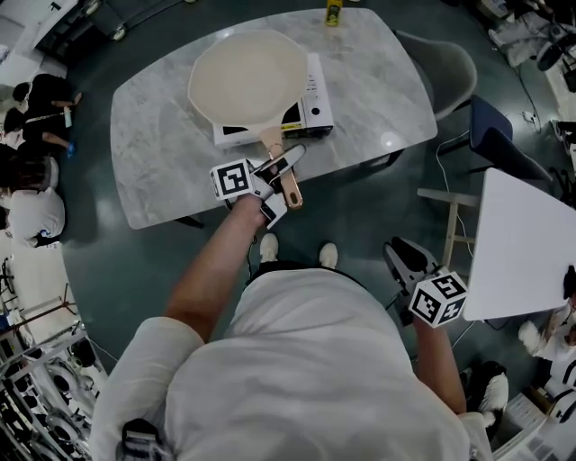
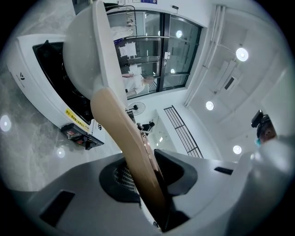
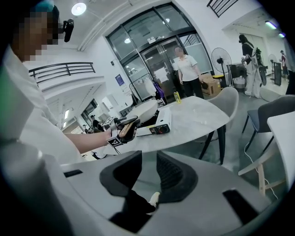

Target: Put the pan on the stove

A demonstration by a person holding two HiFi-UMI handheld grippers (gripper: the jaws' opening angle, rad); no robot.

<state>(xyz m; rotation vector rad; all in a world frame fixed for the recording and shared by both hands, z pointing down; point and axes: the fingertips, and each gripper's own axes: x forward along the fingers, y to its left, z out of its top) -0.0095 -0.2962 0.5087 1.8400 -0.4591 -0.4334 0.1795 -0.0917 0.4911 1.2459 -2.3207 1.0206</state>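
A cream pan (image 1: 247, 76) sits over the white portable stove (image 1: 315, 112) on the marble table (image 1: 162, 153). My left gripper (image 1: 274, 185) is shut on the pan's wooden handle (image 1: 290, 187) near the table's front edge. In the left gripper view the handle (image 2: 124, 138) runs between the jaws of that gripper (image 2: 145, 179), and the pan's bowl (image 2: 83, 50) hangs over the stove's black top (image 2: 55, 69); whether they touch is unclear. My right gripper (image 1: 402, 258) hangs low at my right side, off the table, open with nothing between its jaws (image 3: 148, 177).
A small yellow object (image 1: 333, 13) stands at the table's far edge. A grey chair (image 1: 445, 67) and a blue chair (image 1: 499, 140) are to the right, with a white table (image 1: 526, 248) beyond. People sit at the far left (image 1: 36, 99); a person (image 3: 186, 69) stands beyond the table.
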